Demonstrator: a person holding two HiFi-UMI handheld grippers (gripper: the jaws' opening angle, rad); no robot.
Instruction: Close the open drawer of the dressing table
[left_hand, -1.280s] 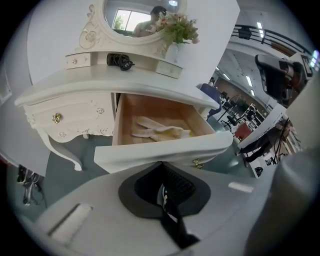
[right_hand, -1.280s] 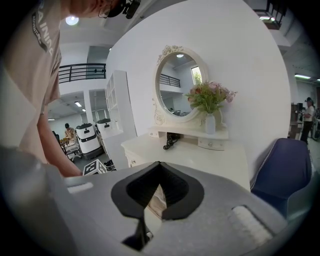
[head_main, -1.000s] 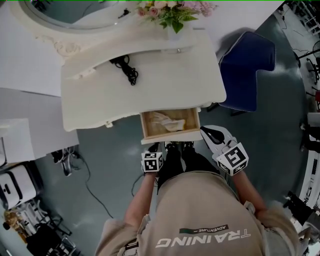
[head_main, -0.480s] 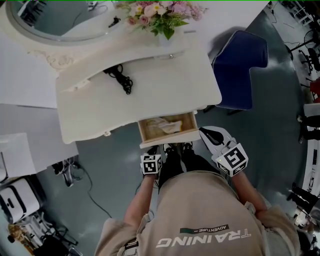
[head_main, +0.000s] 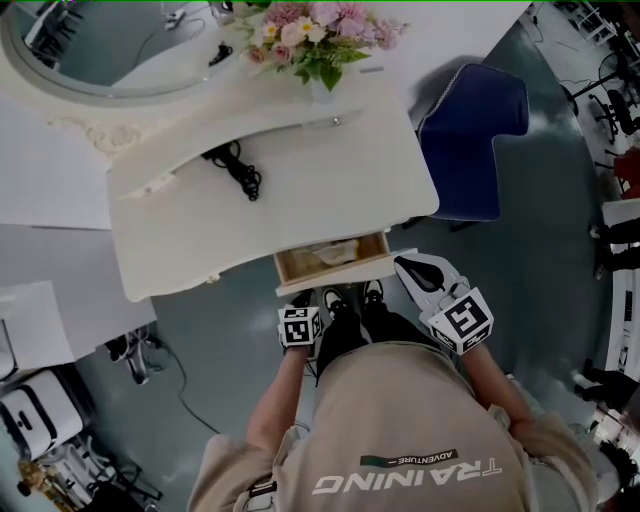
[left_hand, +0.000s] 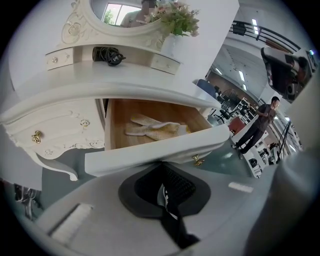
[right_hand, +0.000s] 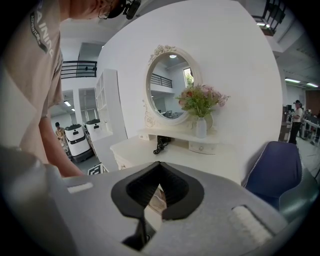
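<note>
The white dressing table (head_main: 300, 190) has its middle drawer (head_main: 330, 257) partly pulled out, with a pale cloth (left_hand: 152, 127) lying in it. In the left gripper view the drawer front (left_hand: 145, 154) fills the space just ahead, with a small brass handle (left_hand: 198, 160). My left gripper (left_hand: 162, 169) is shut and its tip presses against the underside of that front. In the head view the left gripper (head_main: 306, 300) sits right below the drawer's left end. My right gripper (head_main: 408, 266) hangs shut beside the drawer's right corner, holding nothing; this right gripper (right_hand: 159, 171) points across the table top.
A blue chair (head_main: 480, 125) stands right of the table. On the table are a vase of flowers (head_main: 320, 45), a black cable (head_main: 232, 165) and an oval mirror (head_main: 100, 55). The person's shoes (head_main: 345, 298) stand under the drawer. White machines (head_main: 30, 420) are at the lower left.
The drawer has slid inward and shows less of its inside. My left gripper has moved forward with the drawer front. The right gripper has barely moved.
</note>
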